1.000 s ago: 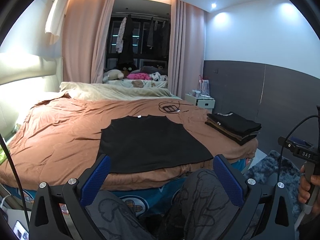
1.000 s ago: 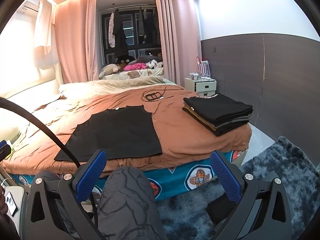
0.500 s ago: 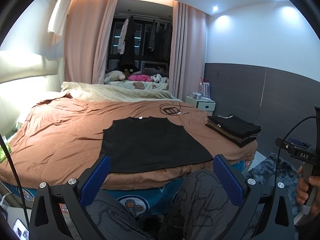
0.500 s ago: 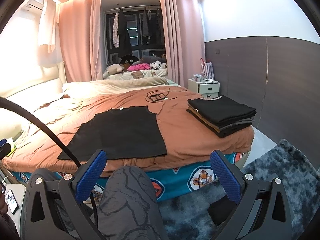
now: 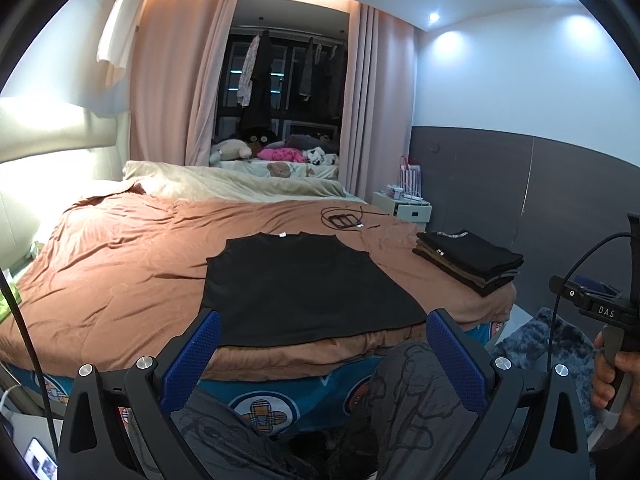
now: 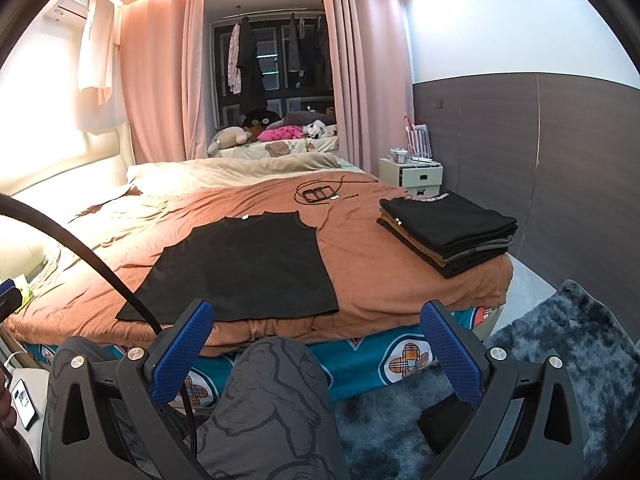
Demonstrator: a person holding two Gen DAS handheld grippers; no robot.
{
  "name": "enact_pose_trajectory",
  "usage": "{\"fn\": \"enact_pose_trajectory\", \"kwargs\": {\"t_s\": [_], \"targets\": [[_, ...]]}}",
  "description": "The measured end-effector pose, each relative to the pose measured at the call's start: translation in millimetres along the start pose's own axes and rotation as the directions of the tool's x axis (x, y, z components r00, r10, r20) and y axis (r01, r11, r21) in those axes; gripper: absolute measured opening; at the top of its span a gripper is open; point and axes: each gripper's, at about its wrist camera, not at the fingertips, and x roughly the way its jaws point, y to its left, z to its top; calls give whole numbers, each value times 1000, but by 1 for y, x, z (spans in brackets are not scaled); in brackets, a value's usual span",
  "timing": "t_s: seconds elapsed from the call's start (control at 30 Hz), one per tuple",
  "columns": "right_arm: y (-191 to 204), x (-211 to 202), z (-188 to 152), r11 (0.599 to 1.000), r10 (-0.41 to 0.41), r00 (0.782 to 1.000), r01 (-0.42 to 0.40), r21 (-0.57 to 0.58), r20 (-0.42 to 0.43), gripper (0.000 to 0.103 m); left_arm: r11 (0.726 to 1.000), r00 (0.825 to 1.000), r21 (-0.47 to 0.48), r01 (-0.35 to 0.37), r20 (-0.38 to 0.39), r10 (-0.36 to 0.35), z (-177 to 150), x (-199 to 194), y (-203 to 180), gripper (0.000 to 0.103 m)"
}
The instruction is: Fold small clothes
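The left gripper (image 5: 320, 354) is spread wide with nothing between its blue pads, held low in front of the bed's near edge; the right gripper (image 6: 318, 348) is likewise wide open and empty. Straight ahead of both, beyond the fingertips and apart from them, a black sleeveless top (image 5: 304, 284) lies flat on the brown bedspread (image 5: 120, 264), its hem toward the tongs and its neck away. From the right gripper's view the top (image 6: 244, 268) sits ahead and slightly left.

Ahead and to the right of both tongs, near the bed's corner, is a stack of folded dark clothes (image 6: 448, 232), well apart from the top. Farther ahead, past the top's neck, a coil of black cable (image 5: 344, 220) lies on the bedspread. A white nightstand (image 6: 412, 174) stands beyond the stack against the grey wall panel.

Below and between the fingers of each gripper are the person's knees in grey patterned trousers (image 6: 276, 396), between the tongs and the bed. A dark cable (image 6: 100, 268) crosses the right view's left side in front of the top's near corner. What looks like a phone (image 6: 24, 402) lies low at far left. A shaggy grey rug (image 6: 580, 360) covers the floor to the right.
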Motion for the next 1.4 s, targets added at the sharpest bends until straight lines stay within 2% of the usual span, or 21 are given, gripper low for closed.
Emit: {"fn": "enact_pose_trajectory", "kwargs": {"t_s": [0.47, 0.9, 1.2, 1.4], "targets": [[9, 36, 6, 1000, 4, 1000, -3, 11, -30, 103, 999, 999, -27, -17, -33, 16, -3, 27, 26, 102], [20, 89, 20, 1000, -11, 995, 14, 25, -103, 103, 996, 994, -73, -42, -104, 34, -7, 83, 69, 102], [26, 140, 40, 1000, -10, 988, 13, 18, -153, 103, 990, 982, -123, -72, -182, 49, -10, 147, 107, 90], [23, 172, 49, 1000, -8, 979, 13, 27, -205, 103, 985, 959, -142, -101, -278, 58, -21, 193, 132, 86]]}}
